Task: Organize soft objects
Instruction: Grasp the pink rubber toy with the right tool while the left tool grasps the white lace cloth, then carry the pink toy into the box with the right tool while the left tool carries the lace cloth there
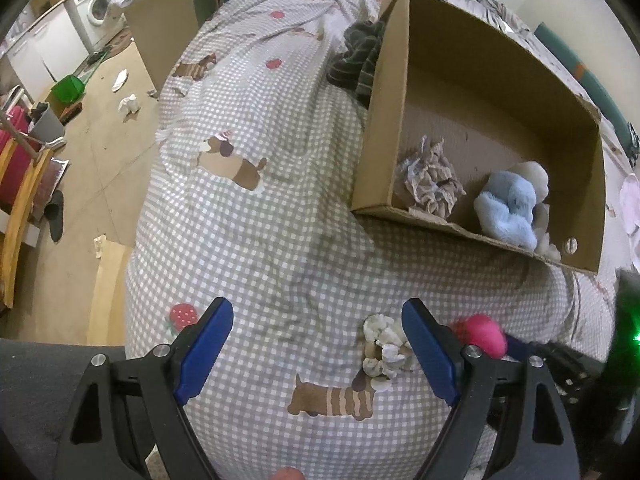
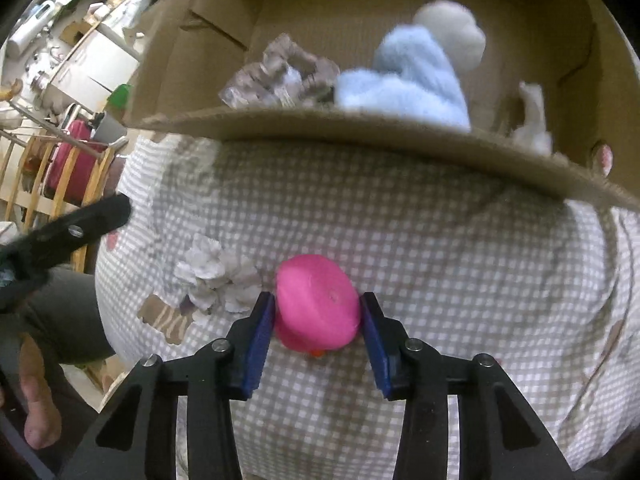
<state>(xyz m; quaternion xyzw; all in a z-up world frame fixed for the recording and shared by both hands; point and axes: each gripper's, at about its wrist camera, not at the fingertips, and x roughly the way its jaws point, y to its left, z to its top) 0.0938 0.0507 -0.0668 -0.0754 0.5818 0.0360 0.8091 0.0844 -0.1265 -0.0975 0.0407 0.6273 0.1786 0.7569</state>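
Note:
My right gripper (image 2: 318, 306) is shut on a pink soft toy (image 2: 318, 312), held just above the checked bedspread (image 2: 400, 248); the toy also shows in the left wrist view (image 1: 482, 334). A white crumpled soft object (image 2: 218, 276) lies on the bed just left of it, also in the left wrist view (image 1: 384, 346). My left gripper (image 1: 318, 312) is open and empty above the bedspread (image 1: 260, 208), the white object close to its right finger. A cardboard box (image 1: 380, 128) (image 2: 360, 124) holds a blue plush (image 1: 508, 208) (image 2: 408, 80), a beige scrunched cloth (image 1: 430, 180) (image 2: 276, 76) and white soft pieces (image 2: 452, 28).
A dark striped garment (image 1: 358, 60) lies against the box's far left wall. The bed edge drops to a floor with litter (image 1: 128, 104), a green dustpan (image 1: 70, 88) and wooden furniture (image 1: 20, 200) on the left. A washing machine (image 1: 96, 8) stands far back.

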